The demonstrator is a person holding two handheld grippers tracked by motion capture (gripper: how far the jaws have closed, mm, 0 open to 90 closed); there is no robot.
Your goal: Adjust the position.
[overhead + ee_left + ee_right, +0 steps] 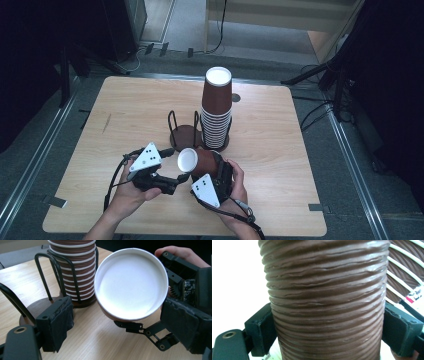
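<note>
1. High view: the right gripper (197, 167) holds a brown ribbed paper cup (196, 161) on its side near the table's near edge, white mouth facing left toward the left gripper (172, 175). Just beyond stand a dark wire cup holder (184, 131) and a tall stack of brown paper cups (217, 112) on the pale wooden table (125, 105).
2. Left gripper view: the left jaws stand apart, one pad (58, 320) left of the cup's rim (131, 283), the other at its right; they may not yet touch it. A squeeze across the open mouth could crush the rim.
3. Right gripper view: both pads (262, 327) press the cup's ribbed wall (327, 302). The stack behind crowds any far swing.
</note>
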